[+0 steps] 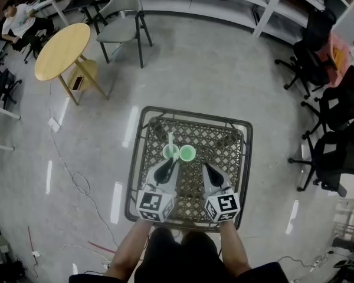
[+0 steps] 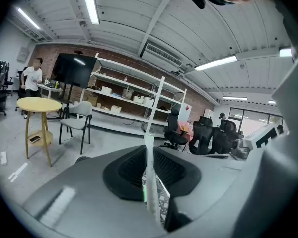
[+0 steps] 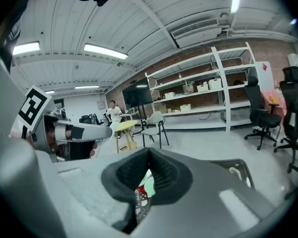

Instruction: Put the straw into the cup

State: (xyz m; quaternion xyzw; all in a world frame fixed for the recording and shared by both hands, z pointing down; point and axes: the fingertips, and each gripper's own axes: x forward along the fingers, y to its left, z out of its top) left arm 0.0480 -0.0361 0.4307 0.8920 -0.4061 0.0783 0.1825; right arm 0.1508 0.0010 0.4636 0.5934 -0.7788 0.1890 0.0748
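The left gripper (image 1: pixel 170 164) has its jaws pressed together on a thin white straw (image 2: pixel 149 175), which stands nearly upright between the pads and sticks up above them. Pinching it low down and holding it upright looks deliberate: the free length stays straight, so it can be steered end-on into an opening. From the head view the straw lines up over, or just beside, the green cup (image 1: pixel 170 152) directly ahead of this gripper. Whether its lower end has passed the rim cannot be told from above, so the insertion seems to be at the aiming or early lowering stage.

The right gripper (image 3: pixel 148 155) rests a little apart on the person's right, jaws drawn together with nothing between them. Through the hollow below its tips a green object shows beyond, untouched. It seems parked close by so it could steady the cup if the straw nudges it.

Just beside the cup sits a second green round thing (image 1: pixel 187 153), cup or lid I cannot tell. Both stand near the middle of a metal lattice table (image 1: pixel 227 137), within easy reach of both grippers.
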